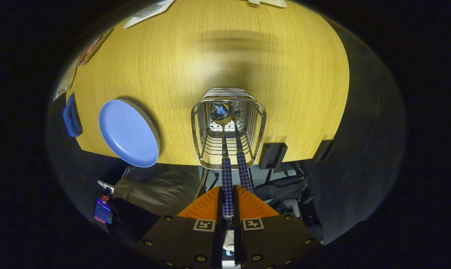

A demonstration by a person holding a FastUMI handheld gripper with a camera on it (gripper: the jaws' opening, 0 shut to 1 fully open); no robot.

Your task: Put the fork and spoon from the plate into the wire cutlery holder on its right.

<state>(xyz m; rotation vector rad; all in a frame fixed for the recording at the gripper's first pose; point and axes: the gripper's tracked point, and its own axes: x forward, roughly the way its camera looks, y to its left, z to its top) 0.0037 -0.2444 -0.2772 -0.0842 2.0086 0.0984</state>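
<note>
The 1 camera rides on the hand-held gripper and looks forward along its 2 fingers, steeply down onto the yellow wood-grain table; it sits close above the chrome wire cutlery holder, which lies just beyond the fingertips and shows its inside; the round blue plate lies left of the fingers.
</note>
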